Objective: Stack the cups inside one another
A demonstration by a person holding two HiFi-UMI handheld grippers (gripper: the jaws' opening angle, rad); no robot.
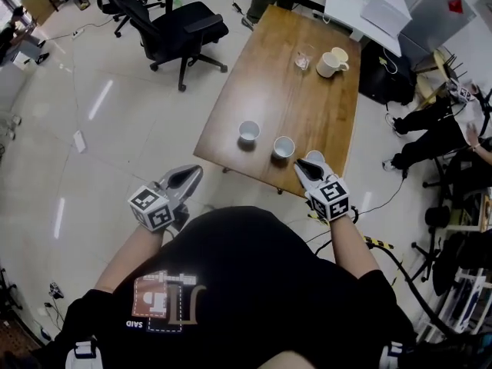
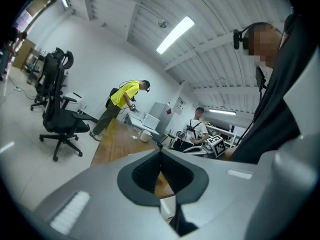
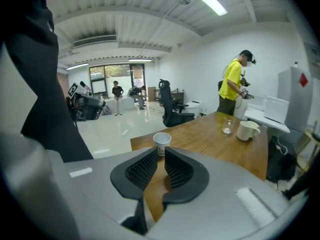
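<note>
Two white paper cups stand upright and apart near the front edge of the wooden table (image 1: 307, 106): the left cup (image 1: 248, 131) and the right cup (image 1: 284, 147). My right gripper (image 1: 310, 163) hovers at the table's front edge, just right of the right cup, apart from it. Its jaws stand a little apart with nothing between them (image 3: 160, 153). In the right gripper view one paper cup (image 3: 161, 143) shows just beyond the fingertips. My left gripper (image 1: 192, 174) is off the table, over the floor to the left, and is shut and empty (image 2: 160, 153).
A clear glass (image 1: 304, 57) and a white mug (image 1: 330, 63) stand at the table's far end. A black office chair (image 1: 181, 25) is left of the table. A person in yellow (image 3: 233, 84) stands at the far end. Another person (image 1: 438, 129) sits at the right, among cables.
</note>
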